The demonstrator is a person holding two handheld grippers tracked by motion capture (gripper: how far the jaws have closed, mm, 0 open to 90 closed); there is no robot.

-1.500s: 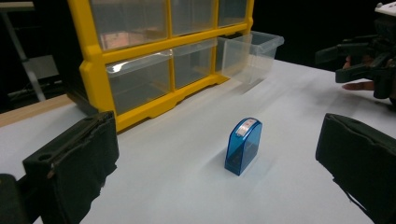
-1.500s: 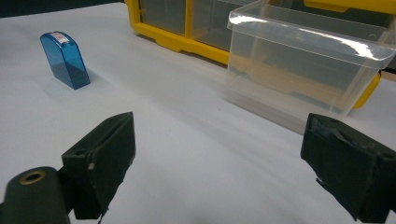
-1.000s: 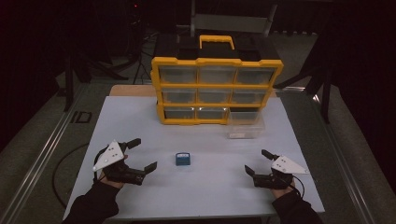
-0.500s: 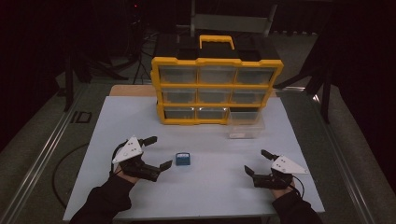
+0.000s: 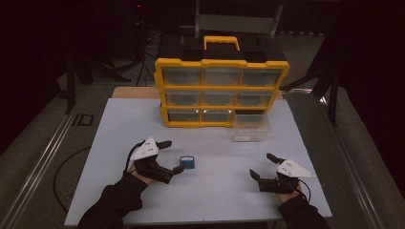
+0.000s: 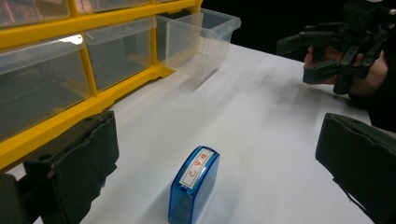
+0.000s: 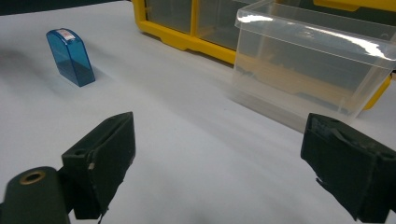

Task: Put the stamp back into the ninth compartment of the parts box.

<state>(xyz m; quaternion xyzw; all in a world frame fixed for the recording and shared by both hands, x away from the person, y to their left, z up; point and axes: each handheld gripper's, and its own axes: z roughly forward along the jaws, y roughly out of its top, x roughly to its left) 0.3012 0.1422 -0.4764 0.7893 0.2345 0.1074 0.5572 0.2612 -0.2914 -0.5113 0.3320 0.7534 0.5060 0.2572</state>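
Stamp work comes first: my left gripper (image 5: 173,156) has its jaws wide apart with the small blue stamp (image 5: 187,162) standing upright between them, untouched, near the middle of the surface (image 5: 119,124) toward its front edge. I judge the good move is to ease forward until the pads flank its flat sides, then close gently so it does not tip. Behind stands the yellow drawer cabinet (image 5: 221,90), its clear drawer (image 5: 250,128) pulled out. My right gripper (image 5: 263,166) waits by the front right corner, jaws apart and empty.
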